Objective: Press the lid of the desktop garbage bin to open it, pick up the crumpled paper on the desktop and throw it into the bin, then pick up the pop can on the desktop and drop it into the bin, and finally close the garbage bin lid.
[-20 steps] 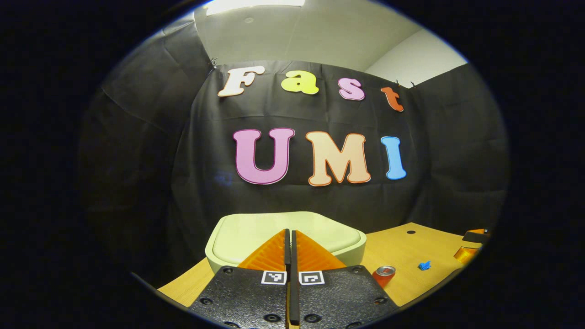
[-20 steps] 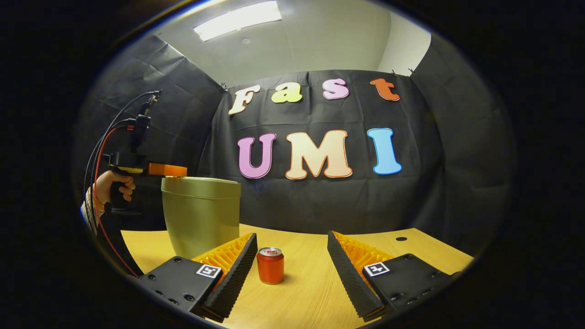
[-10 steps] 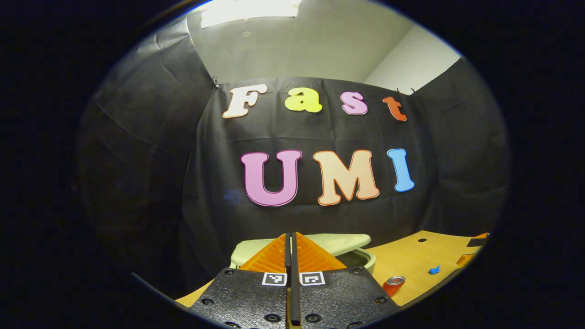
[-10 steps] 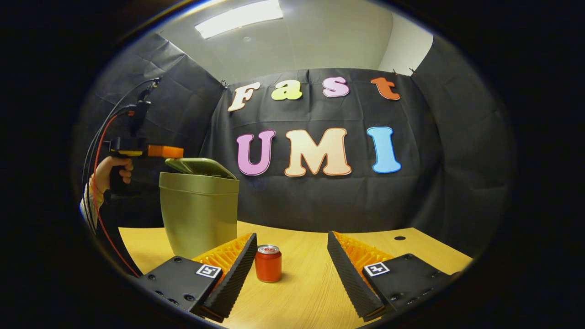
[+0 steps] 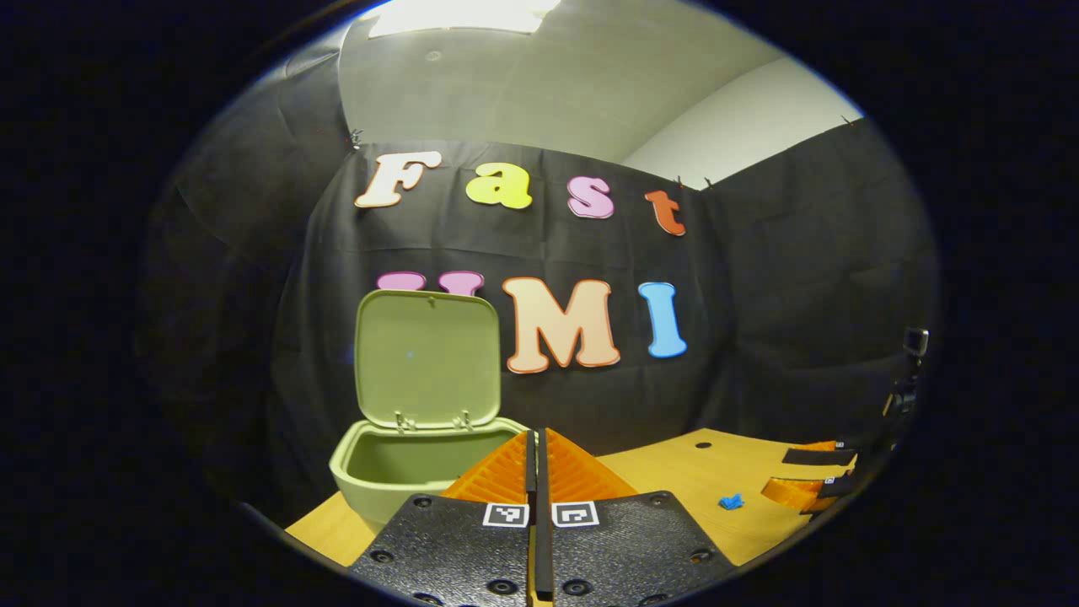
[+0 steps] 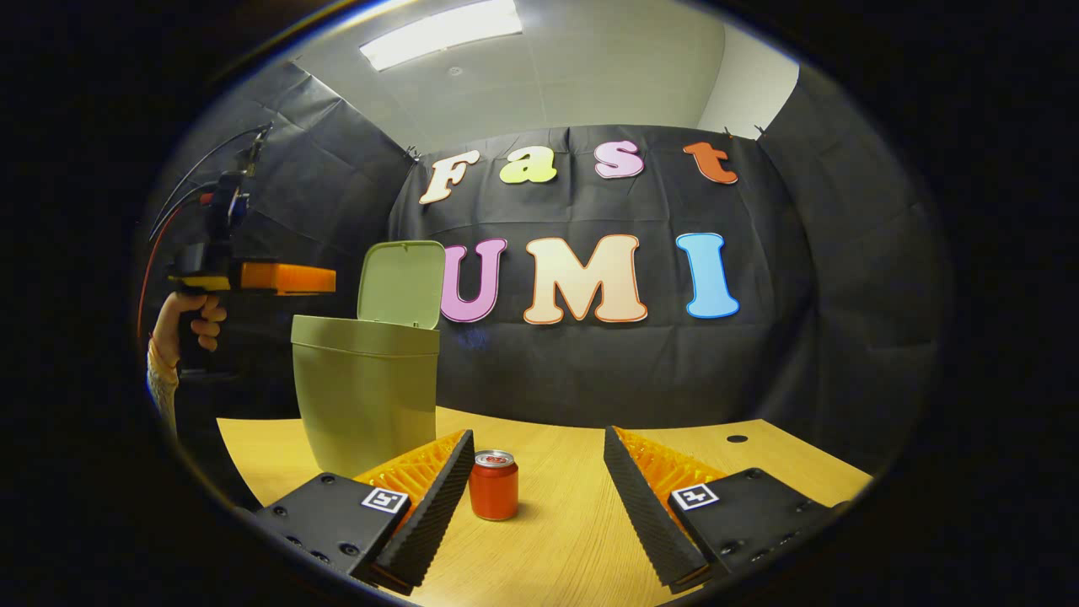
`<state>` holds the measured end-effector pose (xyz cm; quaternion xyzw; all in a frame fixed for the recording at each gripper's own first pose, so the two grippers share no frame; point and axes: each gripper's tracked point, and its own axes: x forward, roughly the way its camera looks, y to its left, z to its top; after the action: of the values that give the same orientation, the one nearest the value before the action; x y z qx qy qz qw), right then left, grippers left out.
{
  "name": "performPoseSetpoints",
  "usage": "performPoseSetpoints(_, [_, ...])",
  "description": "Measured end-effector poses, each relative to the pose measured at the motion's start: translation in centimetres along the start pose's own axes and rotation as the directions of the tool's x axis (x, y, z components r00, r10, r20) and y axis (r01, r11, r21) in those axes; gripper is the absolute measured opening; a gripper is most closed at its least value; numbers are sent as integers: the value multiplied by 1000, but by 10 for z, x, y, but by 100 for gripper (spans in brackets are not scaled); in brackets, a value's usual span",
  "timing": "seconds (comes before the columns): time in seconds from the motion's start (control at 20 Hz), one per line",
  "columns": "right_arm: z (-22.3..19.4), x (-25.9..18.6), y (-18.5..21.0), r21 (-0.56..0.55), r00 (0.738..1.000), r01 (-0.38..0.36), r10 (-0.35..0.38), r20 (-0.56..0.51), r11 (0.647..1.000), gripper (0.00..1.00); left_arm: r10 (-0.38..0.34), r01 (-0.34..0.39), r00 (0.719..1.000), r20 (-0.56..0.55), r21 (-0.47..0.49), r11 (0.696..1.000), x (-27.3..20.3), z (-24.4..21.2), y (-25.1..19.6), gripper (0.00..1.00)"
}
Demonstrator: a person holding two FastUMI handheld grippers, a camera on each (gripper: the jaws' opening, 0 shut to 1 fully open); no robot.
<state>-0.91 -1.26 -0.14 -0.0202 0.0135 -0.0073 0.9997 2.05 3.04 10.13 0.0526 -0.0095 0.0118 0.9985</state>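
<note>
The left gripper [image 5: 536,438] has ridged fingers [image 5: 497,472] on bumpy black plates with screws and small square black-and-white tags. The right gripper [image 6: 538,485] looks the same. Thin cables [image 6: 181,202] loop above a hand [image 6: 190,316].

The left gripper [image 5: 537,443] has its fingers [image 5: 497,472] pressed together, nothing between them. Just beyond and left of the fingers stands the garbage bin [image 5: 379,472], its lid [image 5: 426,354] raised upright at the far rim. Right of the fingers, a small blue scrap [image 5: 731,502] lies on the tabletop [image 5: 674,472], with the other gripper [image 5: 813,476] farther right.
</note>
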Motion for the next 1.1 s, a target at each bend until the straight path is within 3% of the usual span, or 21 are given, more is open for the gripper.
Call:
performPoseSetpoints(0.3, [-6,2,-4,3,1000,7,-7,-17,1000,97,-130,126,989,-66,-58,990,-9,-68,-46,0])
performPoseSetpoints(0.6, [-12,4,-13,3,999,30,-30,-32,1000,97,-158,150,980,-119,-76,986,-14,-117,-53,0])
performPoseSetpoints(0.75, [-19,7,-14,0,998,33,-33,-49,999,97,-180,166,973,-145,-104,981,-14,-132,-57,10])
performPoseSetpoints(0.8, [-21,8,-14,-4,998,35,-35,-54,999,97,-184,167,972,-149,-115,979,-15,-136,-57,25])
performPoseSetpoints(0.85, [-23,8,-15,-10,998,35,-36,-60,999,97,-198,179,969,-150,-127,976,-15,-137,-58,29])
performPoseSetpoints(0.9, [-25,8,-15,-17,997,37,-38,-67,999,97,-207,187,966,-155,-135,973,-15,-140,-60,40])
performPoseSetpoints(1.0, [-27,9,-17,-25,996,43,-45,-75,999,97,-210,190,964,-162,-132,973,-15,-144,-59,70])
performPoseSetpoints(1.1, [-30,9,-18,-19,996,44,-45,-80,999,97,-206,186,967,-150,-135,973,-14,-140,-58,89])
